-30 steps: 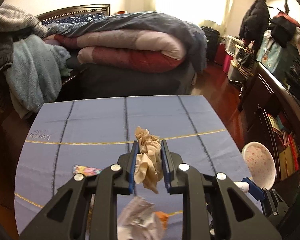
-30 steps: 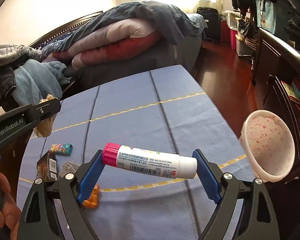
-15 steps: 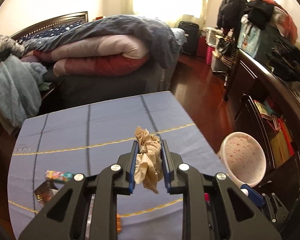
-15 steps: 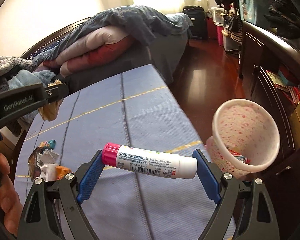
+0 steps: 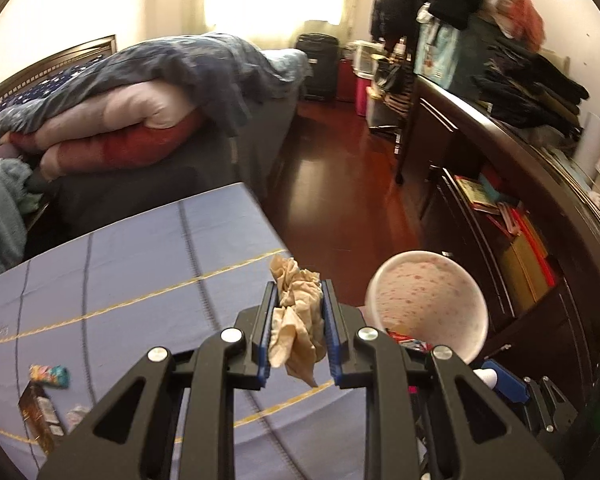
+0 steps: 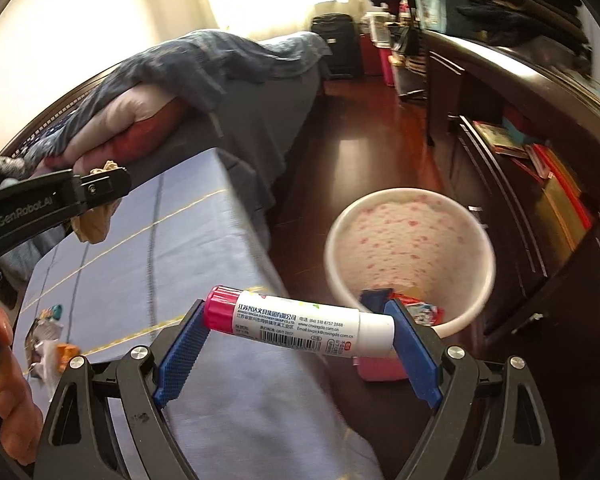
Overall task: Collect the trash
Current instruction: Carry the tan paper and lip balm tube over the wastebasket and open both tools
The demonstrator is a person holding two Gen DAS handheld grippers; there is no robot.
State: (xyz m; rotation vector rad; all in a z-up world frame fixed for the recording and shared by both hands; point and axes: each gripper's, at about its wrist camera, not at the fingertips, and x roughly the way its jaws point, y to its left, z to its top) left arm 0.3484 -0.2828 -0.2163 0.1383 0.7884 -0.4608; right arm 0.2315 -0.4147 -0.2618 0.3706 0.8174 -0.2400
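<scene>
Clamping a crumpled tan tissue (image 5: 296,320), my left gripper (image 5: 297,330) has its jaws nearly closed on the wad above the blue tablecloth (image 5: 140,272). My right gripper (image 6: 296,336) stands wide, its blue pads pressing both ends of a glue stick (image 6: 300,322) held crosswise. Just beyond it, on the dark floor beside the table, sits the white speckled wastebasket (image 6: 410,232) with wrappers inside. More wrappers (image 5: 48,374) lie on the cloth.

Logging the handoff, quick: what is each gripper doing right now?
Left gripper: shut on the crumpled tissue.
Right gripper: shut on the glue stick, held end to end.
</scene>
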